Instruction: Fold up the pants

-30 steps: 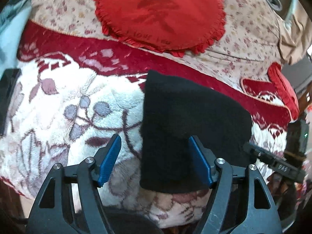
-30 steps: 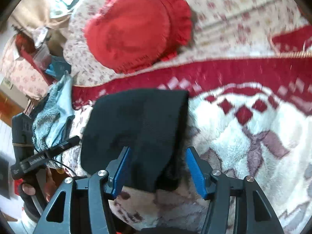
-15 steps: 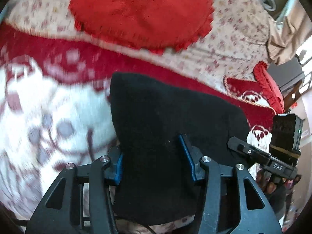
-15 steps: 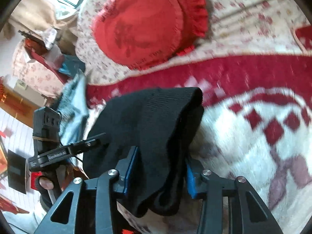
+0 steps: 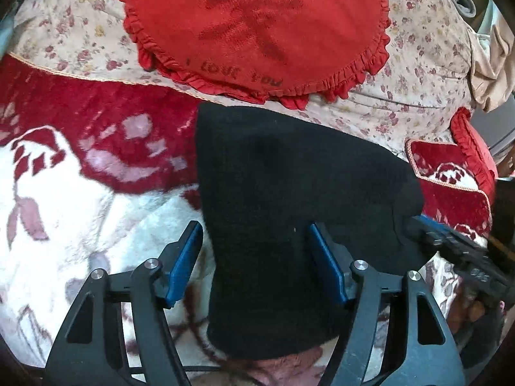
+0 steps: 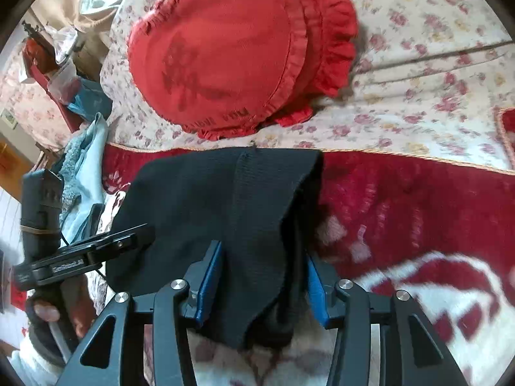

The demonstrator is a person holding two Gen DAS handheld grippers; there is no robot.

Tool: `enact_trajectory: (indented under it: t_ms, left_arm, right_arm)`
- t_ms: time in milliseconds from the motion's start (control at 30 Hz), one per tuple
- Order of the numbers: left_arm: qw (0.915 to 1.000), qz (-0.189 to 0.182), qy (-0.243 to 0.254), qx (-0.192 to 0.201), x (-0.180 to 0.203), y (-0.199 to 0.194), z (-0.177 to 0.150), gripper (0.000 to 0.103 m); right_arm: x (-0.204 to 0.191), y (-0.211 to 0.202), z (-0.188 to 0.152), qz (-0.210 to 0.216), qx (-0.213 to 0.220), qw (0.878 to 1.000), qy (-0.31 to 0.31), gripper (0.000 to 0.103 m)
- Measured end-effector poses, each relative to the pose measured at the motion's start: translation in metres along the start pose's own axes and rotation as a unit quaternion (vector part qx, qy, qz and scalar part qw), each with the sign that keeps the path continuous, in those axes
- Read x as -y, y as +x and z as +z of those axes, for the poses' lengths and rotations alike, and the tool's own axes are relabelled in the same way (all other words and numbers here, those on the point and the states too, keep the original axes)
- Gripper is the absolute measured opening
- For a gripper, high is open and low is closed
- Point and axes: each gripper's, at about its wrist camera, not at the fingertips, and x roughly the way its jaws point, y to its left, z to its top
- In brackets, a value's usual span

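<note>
The black pants lie folded into a thick block on a red and white fleece blanket. My left gripper is open with its blue pads on either side of the block's near left part. In the right wrist view the pants lie between the right gripper's pads, which stand apart with the thick near right corner between them. The left gripper also shows in the right wrist view, and the right gripper in the left wrist view.
A round red frilled cushion lies just beyond the pants on a floral bedspread. A second red cushion lies at the right. Pale blue cloth and clutter sit past the bed's left edge.
Both grippers closed in on the pants half a second ago and have since opened wider. The pants have shifted further onto the bed, nearer the red cushion.
</note>
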Motion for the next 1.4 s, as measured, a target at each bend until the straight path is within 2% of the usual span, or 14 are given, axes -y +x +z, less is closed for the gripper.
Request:
enact_trajectory:
  t_ms: [67,133,200,267,333,367,433,567,733,867,1100,1400]
  left_arm:
    - [0.9996,0.020,0.003,0.019,0.002,-0.011,-0.004,0.068]
    - [0.9985,0.038,0.008,0.039,0.003,-0.019,-0.009,0.068]
    - [0.9973,0.050,0.005,0.054,0.006,-0.028,-0.014,0.068]
    - [0.9960,0.059,0.000,0.067,0.007,-0.038,-0.019,0.068]
    - [0.9940,0.072,0.003,0.081,0.009,-0.047,-0.023,0.068]
    - [0.9920,0.085,0.007,0.093,0.011,-0.054,-0.026,0.068]
    - [0.9892,0.099,0.017,0.107,0.014,-0.065,-0.030,0.068]
    - [0.9836,0.123,0.041,0.125,0.025,-0.083,-0.038,0.068]
    - [0.9782,0.134,0.047,0.151,0.038,-0.106,-0.050,0.068]
    - [0.9734,0.134,0.050,0.179,0.047,-0.128,-0.059,0.068]
    - [0.9666,0.140,0.064,0.205,0.057,-0.151,-0.071,0.068]
    - [0.9662,0.136,0.064,0.210,0.058,-0.161,-0.077,0.068]
  right_arm:
    - [-0.010,-0.023,-0.001,-0.012,0.021,1.000,-0.019,0.046]
    - [-0.024,-0.036,-0.001,0.006,0.034,0.999,-0.031,0.042]
    - [-0.044,-0.037,-0.001,0.005,0.033,0.998,-0.061,0.040]
    - [-0.057,-0.020,-0.003,-0.010,0.018,0.996,-0.083,0.039]
    - [-0.055,0.016,-0.012,-0.027,-0.036,0.996,-0.079,0.039]
    - [-0.054,0.023,-0.015,-0.037,-0.041,0.995,-0.080,0.039]
    - [-0.059,0.017,-0.016,-0.046,-0.025,0.995,-0.085,0.039]
    - [-0.076,-0.015,-0.014,-0.029,0.009,0.997,-0.076,0.039]
    - [-0.098,-0.046,-0.019,-0.069,0.053,0.992,-0.091,0.039]
    - [-0.098,-0.067,-0.027,-0.056,0.076,0.993,-0.069,0.040]
    - [-0.103,-0.081,-0.035,-0.042,0.083,0.994,-0.053,0.040]
    - [-0.116,-0.093,-0.038,-0.036,0.092,0.993,-0.060,0.041]
